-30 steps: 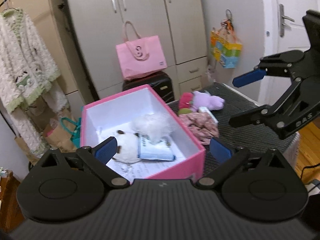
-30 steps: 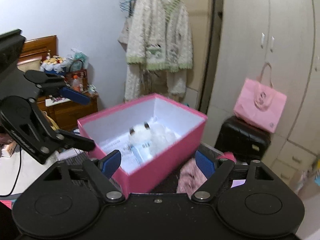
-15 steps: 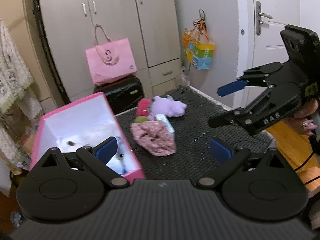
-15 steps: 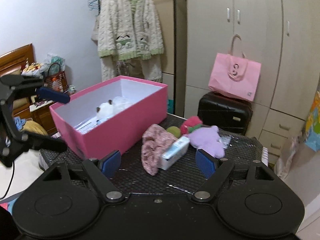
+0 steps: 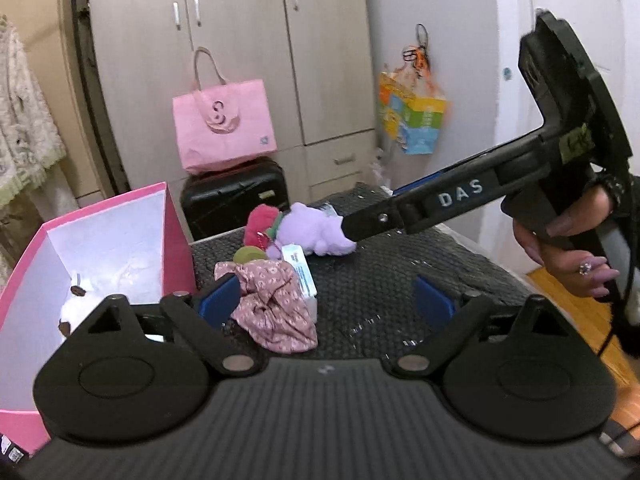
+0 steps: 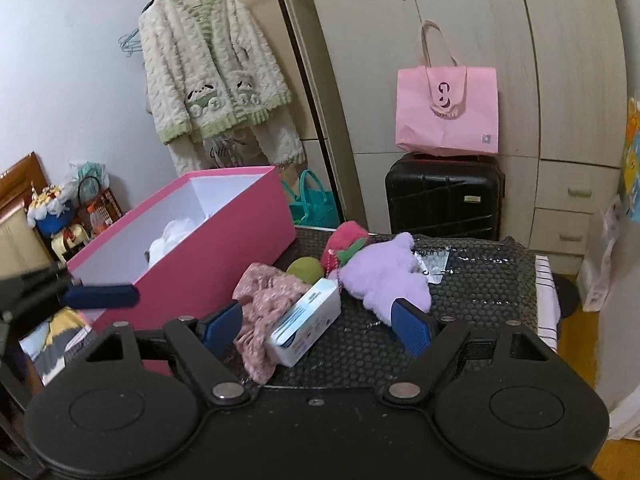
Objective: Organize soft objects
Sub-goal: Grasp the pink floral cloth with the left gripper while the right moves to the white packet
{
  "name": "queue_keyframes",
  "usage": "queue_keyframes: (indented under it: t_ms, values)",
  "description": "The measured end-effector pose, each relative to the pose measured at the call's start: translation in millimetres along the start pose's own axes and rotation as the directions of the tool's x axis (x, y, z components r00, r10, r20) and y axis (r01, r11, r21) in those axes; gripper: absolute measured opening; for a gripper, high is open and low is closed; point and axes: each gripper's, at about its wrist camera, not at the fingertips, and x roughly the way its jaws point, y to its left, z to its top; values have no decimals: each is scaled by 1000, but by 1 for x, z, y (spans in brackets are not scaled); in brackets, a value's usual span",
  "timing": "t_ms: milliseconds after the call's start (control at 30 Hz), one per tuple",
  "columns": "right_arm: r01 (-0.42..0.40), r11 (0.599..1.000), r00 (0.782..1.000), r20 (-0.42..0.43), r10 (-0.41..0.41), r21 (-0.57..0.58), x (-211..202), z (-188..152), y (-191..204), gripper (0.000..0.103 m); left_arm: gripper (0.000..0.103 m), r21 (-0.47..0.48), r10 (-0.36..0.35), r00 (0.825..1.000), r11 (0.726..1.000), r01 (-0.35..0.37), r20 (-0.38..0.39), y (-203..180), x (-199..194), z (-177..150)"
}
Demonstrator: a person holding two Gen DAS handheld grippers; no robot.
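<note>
A pink box stands on the left of the dark mat, with white plush toys inside. Beside it lie a pink floral cloth, a tissue pack, a green ball, a red plush and a purple plush. My right gripper is open around the tissue pack, above the mat. My left gripper is open over the floral cloth. The right gripper also shows in the left wrist view, beside the purple plush.
A black suitcase with a pink tote bag stands behind the mat, before the wardrobe. A fluffy cardigan hangs at left. A teal bag sits on the floor. A colourful bag hangs at right.
Both grippers have swung right from the pink box to the pile of soft things and moved lower and closer. The right gripper now reaches in by the purple plush.
</note>
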Motion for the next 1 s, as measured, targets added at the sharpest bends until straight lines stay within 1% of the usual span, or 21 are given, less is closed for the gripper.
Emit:
queue_keyframes:
  t_ms: [33, 67, 100, 133, 200, 233, 300, 367, 433, 533, 567, 600, 633, 667, 733, 800, 867, 1000]
  values:
    - [-5, 1000, 1000, -5, 5, -1, 5, 0, -2, 74, 89, 13, 22, 1000, 1000, -22, 18, -3, 5, -1]
    - [-6, 1000, 1000, -14, 6, -6, 12, 0, -3, 70, 85, 22, 50, 998, 998, -50, 27, -6, 10, -1]
    - [-4, 1000, 1000, -22, 4, -12, 17, -3, -4, 61, 80, 26, 81, 996, 996, -82, 35, -7, 14, -1]
    - [-1, 1000, 1000, -28, 0, -17, 23, -4, -6, 54, 78, 22, 115, 992, 993, -116, 43, -8, 18, -2]
    - [4, 1000, 999, -34, -5, -23, 33, -7, -11, 51, 67, 1, 159, 986, 987, -160, 44, -5, 25, -1]
    - [5, 1000, 999, -37, -6, -27, 37, -8, -14, 49, 65, -20, 173, 984, 985, -173, 41, -1, 29, 0]
    - [6, 999, 999, -42, -7, -34, 44, -9, -20, 49, 58, -63, 186, 982, 981, -184, 25, 7, 38, 3]
    - [-2, 999, 999, -44, 0, -45, 46, -9, -24, 49, 54, -121, 202, 979, 972, -203, -24, 18, 49, 7]
    - [-29, 996, 998, -51, 25, -90, 47, -13, -21, 50, 54, -168, 199, 977, 963, -209, -72, 26, 59, 11]
    - [-69, 985, 995, -76, 58, -155, 52, -19, -10, 50, 50, -168, 205, 975, 962, -217, -84, 27, 66, 14]
    - [-87, 981, 994, -87, 73, -173, 54, -21, -5, 50, 47, -171, 198, 976, 962, -211, -90, 28, 68, 14]
    - [-98, 978, 992, -93, 82, -183, 55, -21, -1, 50, 40, -176, 189, 977, 963, -204, -99, 29, 70, 14]
    - [-107, 975, 991, -96, 90, -195, 57, -21, 3, 52, 35, -187, 178, 978, 963, -195, -108, 30, 71, 14]
    - [-119, 971, 990, -98, 101, -208, 59, -21, 7, 54, 33, -201, 164, 980, 962, -184, -114, 31, 73, 14]
    - [-133, 966, 989, -98, 113, -220, 62, -20, 11, 63, 33, -220, 155, 981, 959, -177, -117, 32, 79, 13]
    - [-114, 969, 990, -101, 94, -221, 67, -19, 15, 67, 33, -226, 151, 982, 958, -174, -117, 31, 83, 13]
    - [-48, 974, 993, -120, 22, -223, 75, -18, 16, 71, 33, -236, 138, 982, 958, -164, -126, 29, 89, 13]
    - [-14, 986, 990, -138, -10, -167, 74, -20, 6, 71, 33, -246, 140, 981, 954, -170, -135, 27, 99, 11]
